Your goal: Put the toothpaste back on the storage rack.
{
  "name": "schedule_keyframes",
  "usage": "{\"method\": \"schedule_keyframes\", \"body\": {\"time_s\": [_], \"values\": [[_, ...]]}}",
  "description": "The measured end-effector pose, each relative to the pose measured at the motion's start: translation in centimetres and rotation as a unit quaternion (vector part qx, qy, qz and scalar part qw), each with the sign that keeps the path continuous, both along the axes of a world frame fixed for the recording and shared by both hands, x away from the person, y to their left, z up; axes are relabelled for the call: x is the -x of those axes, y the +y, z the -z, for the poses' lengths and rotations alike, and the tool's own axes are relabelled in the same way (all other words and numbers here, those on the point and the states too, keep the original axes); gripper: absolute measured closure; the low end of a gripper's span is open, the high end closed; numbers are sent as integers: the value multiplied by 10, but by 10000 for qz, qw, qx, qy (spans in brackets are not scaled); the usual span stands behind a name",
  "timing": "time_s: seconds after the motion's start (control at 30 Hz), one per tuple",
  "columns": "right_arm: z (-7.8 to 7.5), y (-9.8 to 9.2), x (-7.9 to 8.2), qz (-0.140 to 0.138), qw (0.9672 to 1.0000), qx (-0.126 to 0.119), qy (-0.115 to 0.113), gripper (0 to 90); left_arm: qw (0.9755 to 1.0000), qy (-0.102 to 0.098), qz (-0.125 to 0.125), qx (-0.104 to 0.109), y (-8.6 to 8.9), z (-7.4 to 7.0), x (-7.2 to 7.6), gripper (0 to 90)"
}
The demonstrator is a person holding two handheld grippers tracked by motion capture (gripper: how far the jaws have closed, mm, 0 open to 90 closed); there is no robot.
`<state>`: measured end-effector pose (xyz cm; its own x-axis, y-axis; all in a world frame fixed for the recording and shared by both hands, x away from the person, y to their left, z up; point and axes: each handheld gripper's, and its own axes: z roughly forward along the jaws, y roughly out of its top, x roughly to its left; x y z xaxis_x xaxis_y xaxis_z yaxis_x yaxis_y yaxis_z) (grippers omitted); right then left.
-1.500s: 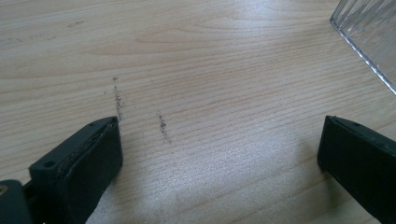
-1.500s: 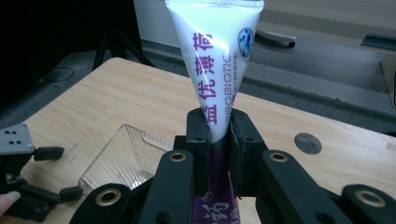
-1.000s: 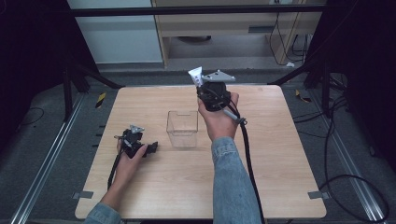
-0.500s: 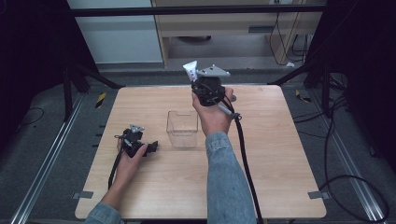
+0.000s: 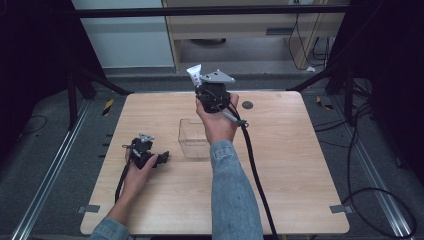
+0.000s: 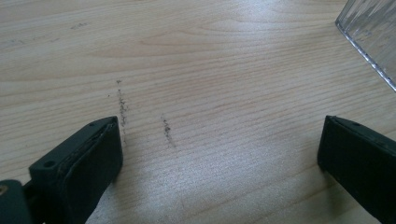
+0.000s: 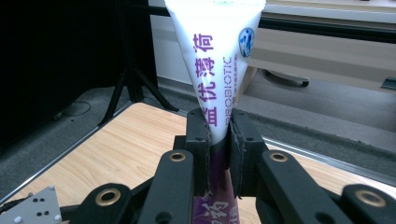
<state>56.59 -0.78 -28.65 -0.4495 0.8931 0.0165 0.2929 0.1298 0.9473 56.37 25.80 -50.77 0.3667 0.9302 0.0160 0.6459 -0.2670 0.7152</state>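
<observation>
The right gripper [image 7: 217,140] squeezes a white tube [image 7: 215,51] tight between its jaws, up above the far side of the table [image 5: 300,165]. The tube sticks up past the jaw tips. The left gripper [image 6: 219,154] rests on the table, spread wide with nothing in it, near a clear box [image 5: 192,135].

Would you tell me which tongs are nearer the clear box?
Left. The left tongs rest on the table just beside the clear box; the right tongs hold a tube above its far side.

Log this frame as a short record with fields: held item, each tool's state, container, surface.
held item: white and purple tube, wide crimped end up
right tool: shut on the tube, raised beyond the container
left tool: open, nothing between its jaws, low over the table
container: clear plastic box, standing mid-table between the hands
surface: wooden table
</observation>
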Motion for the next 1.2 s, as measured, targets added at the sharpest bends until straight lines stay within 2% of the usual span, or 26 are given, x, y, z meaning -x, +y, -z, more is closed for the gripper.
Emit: {"method": "schedule_keyframes", "body": {"time_s": [0.9, 1.2], "values": [[17, 28, -6, -233, 9997, 3, 27, 798, 10000, 9, 43, -10, 1, 0, 0, 0], [28, 33, -6, -298, 9994, 171, 94, 798, 10000, 11, 51, -14, 2, 0, 0, 0]]}}
